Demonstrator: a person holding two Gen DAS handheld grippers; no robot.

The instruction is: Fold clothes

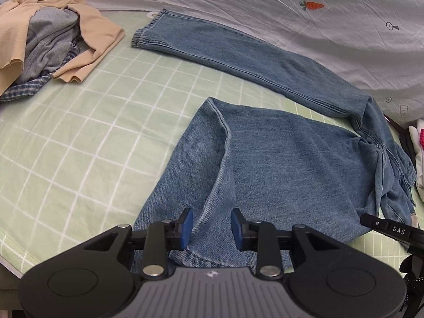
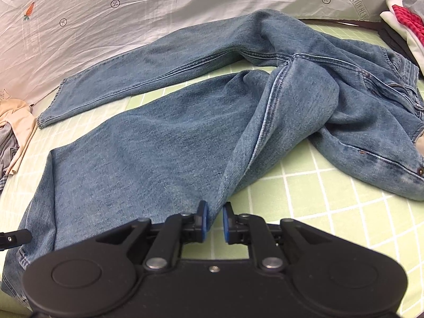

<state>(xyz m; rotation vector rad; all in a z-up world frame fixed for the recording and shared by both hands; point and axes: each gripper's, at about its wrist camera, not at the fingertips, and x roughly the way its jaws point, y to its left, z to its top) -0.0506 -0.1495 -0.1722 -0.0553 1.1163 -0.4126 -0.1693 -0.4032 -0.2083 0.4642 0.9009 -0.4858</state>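
A pair of blue jeans [image 1: 278,159] lies spread on the green checked sheet [image 1: 79,132], one leg stretched toward the far left and the other running back to my grippers. My left gripper [image 1: 212,228] stands over the near leg by its hem. Denim lies between its blue pads [image 1: 187,225], which stand apart from it, so it is open. In the right wrist view the jeans [image 2: 159,145] show their crotch seam and waistband at the right. My right gripper [image 2: 214,220] is shut on a raised ridge of denim that runs up toward the crotch.
A heap of beige, grey and plaid clothes [image 1: 53,34] lies at the far left. A white duvet with carrot prints [image 1: 291,13] borders the far side. Folded white and red clothes [image 2: 402,18] and a dark strap [image 2: 392,39] lie at the right.
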